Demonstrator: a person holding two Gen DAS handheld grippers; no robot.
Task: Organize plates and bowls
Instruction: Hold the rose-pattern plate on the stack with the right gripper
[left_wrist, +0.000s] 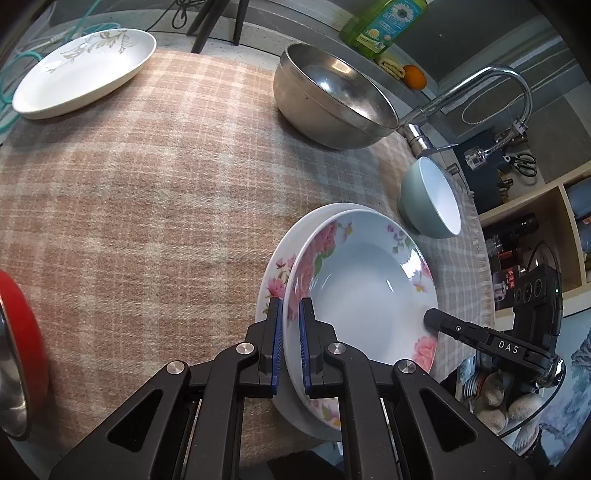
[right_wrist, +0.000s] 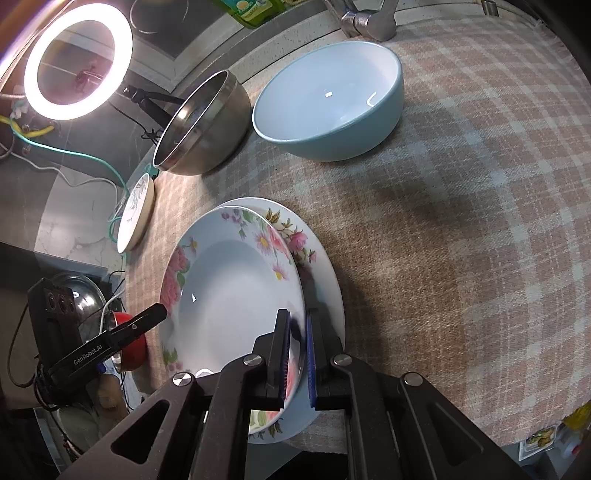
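At the near edge of the cloth (left_wrist: 155, 192), the left gripper (left_wrist: 290, 345) and the right gripper (right_wrist: 297, 356) each pinch opposite rims of the deep flowered plate (left_wrist: 369, 291), which sits on a flat plate (right_wrist: 325, 273). This pair seems stacked already. Farther away, the blue bowl (right_wrist: 332, 107), the steel bowl (left_wrist: 328, 96) and the white plate (left_wrist: 85, 72) at the far corner remain apart.

There were 3 plates: 2 floral plates stacked, the deep floral plate (left_wrist: 369, 291) on the flat floral plate (left_wrist: 275, 284), and 1 leaf-patterned plate (left_wrist: 85, 70). There were 2 bowls, 1 steel bowl (left_wrist: 332, 96) and 1 pale green bowl (left_wrist: 430, 197).
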